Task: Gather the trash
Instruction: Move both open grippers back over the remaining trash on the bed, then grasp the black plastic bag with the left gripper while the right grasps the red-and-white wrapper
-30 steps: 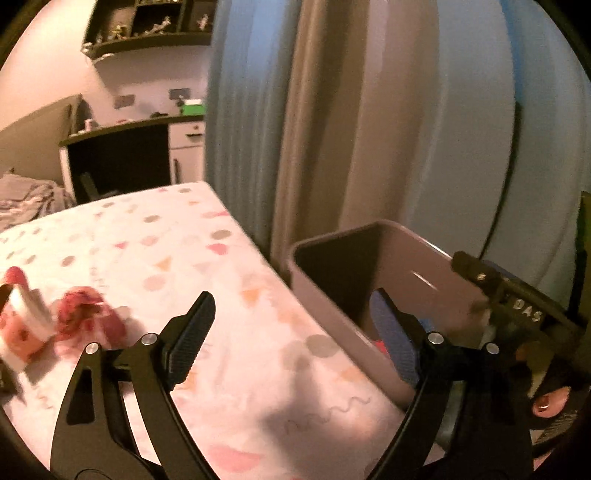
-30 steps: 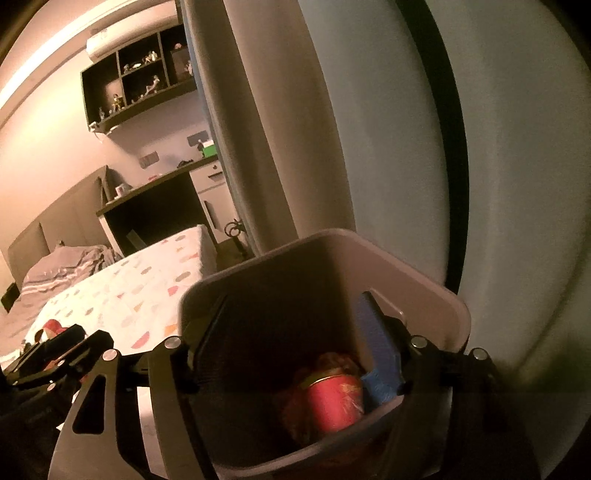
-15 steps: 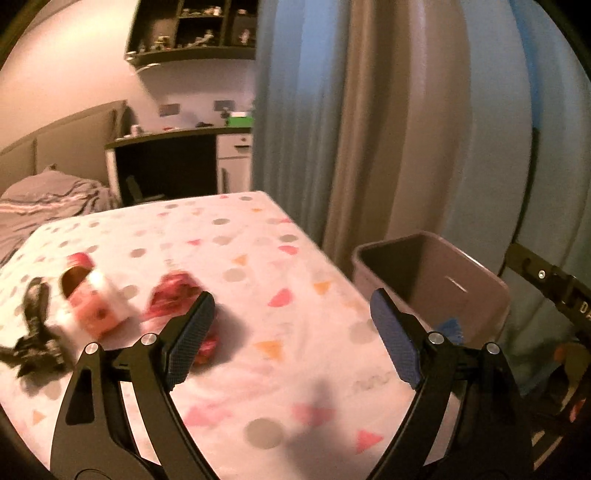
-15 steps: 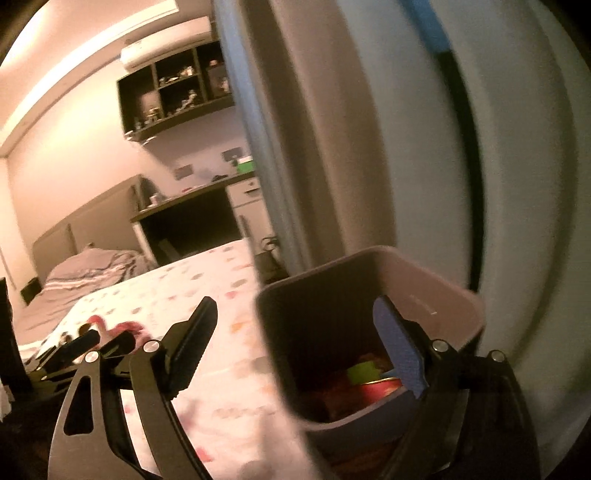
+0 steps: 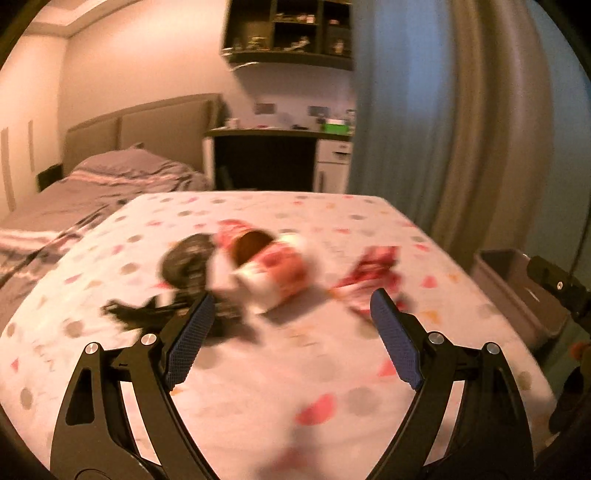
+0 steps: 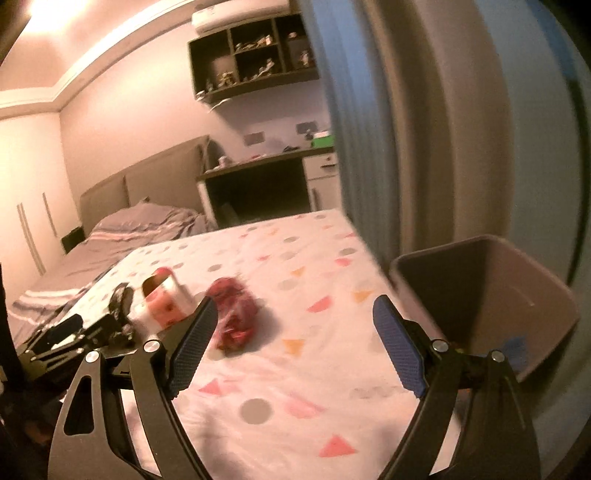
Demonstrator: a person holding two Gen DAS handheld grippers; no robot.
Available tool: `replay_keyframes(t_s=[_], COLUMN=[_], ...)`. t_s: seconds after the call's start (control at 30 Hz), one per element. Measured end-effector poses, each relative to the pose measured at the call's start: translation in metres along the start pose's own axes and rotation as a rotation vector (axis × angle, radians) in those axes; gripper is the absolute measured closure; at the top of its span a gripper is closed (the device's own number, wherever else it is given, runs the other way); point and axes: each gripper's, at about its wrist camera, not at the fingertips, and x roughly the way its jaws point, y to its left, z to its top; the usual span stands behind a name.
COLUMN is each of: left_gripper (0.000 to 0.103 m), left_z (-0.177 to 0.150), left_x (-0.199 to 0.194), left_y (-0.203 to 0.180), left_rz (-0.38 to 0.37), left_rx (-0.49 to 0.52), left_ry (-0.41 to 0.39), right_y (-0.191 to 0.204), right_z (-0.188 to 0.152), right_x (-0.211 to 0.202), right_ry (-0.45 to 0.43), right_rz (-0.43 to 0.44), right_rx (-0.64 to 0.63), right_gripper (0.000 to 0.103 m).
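Observation:
Trash lies on the patterned bedspread [image 5: 295, 369]: a tipped red-and-white paper cup [image 5: 273, 273], a crumpled red wrapper [image 5: 373, 280] and a black crumpled item [image 5: 184, 269]. My left gripper [image 5: 291, 306] is open and empty, just short of the cup. In the right wrist view the cup [image 6: 164, 299], the red wrapper [image 6: 234, 314] and the black item [image 6: 120, 306] lie ahead to the left. My right gripper [image 6: 293, 308] is open and empty over the bedspread [image 6: 295, 387]. The grey bin [image 6: 491, 295] stands at the bed's right side; the left gripper [image 6: 59, 339] shows at the left edge.
Curtains [image 5: 443, 129] hang to the right behind the bin [image 5: 517, 284]. A dark desk [image 5: 273, 155] and wall shelves [image 5: 288, 33] stand beyond the bed's far end. A grey rumpled blanket [image 5: 122, 173] covers a second bed on the left. Part of the right gripper [image 5: 557, 284] shows at the right edge.
Both grippers swung left, away from the bin and toward the trash on the bed. The right gripper, earlier over the bin's mouth, now hangs over the bedspread. The views are motion-blurred.

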Motion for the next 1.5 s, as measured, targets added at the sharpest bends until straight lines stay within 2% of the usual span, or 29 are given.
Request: replay_keyframes(t_s=[0.23, 0.4, 0.57, 0.77, 0.83, 1.0, 1.07, 1.23, 1.33, 1.5], left_gripper=[0.018, 0.018, 0.018, 0.018, 0.018, 0.018, 0.018, 0.019, 0.026, 0.053], left_z=[0.001, 0.002, 0.002, 0.004, 0.006, 0.010, 0.009, 0.007, 0.006, 0.003], left_x=[-0.006, 0.000, 0.012, 0.034, 0.043, 0.066, 0.076, 0.089, 0.092, 0.099], left_y=[0.048, 0.067, 0.078, 0.088, 0.089, 0.090, 0.091, 0.098, 0.100, 0.103], left_rz=[0.071, 0.087, 0.094, 0.090, 0.087, 0.086, 0.089, 0.060, 0.043, 0.018], left_rx=[-0.066, -0.089, -0.093, -0.117, -0.116, -0.111, -0.110, -0.145, -0.159, -0.175], left_ry=[-0.006, 0.009, 0.028, 0.058, 0.072, 0.113, 0.138, 0.195, 0.212, 0.247], right_y=[0.041, 0.063, 0.069, 0.075, 0.076, 0.078, 0.078, 0.077, 0.077, 0.077], right_z=[-0.005, -0.008, -0.004, -0.003, -0.004, -0.006, -0.006, -0.006, -0.005, -0.003], right_x=[0.039, 0.069, 0.097, 0.123, 0.132, 0.142, 0.142, 0.140, 0.138, 0.130], right_ry=[0.068, 0.109, 0.137, 0.162, 0.179, 0.212, 0.208, 0.205, 0.190, 0.171], right_rz=[0.043, 0.046, 0.041, 0.048, 0.050, 0.061, 0.066, 0.079, 0.079, 0.080], right_rx=[-0.066, -0.113, -0.097, -0.094, -0.095, -0.101, -0.103, -0.096, -0.092, -0.097], right_gripper=[0.027, 0.032, 0.037, 0.050, 0.059, 0.067, 0.075, 0.081, 0.083, 0.084])
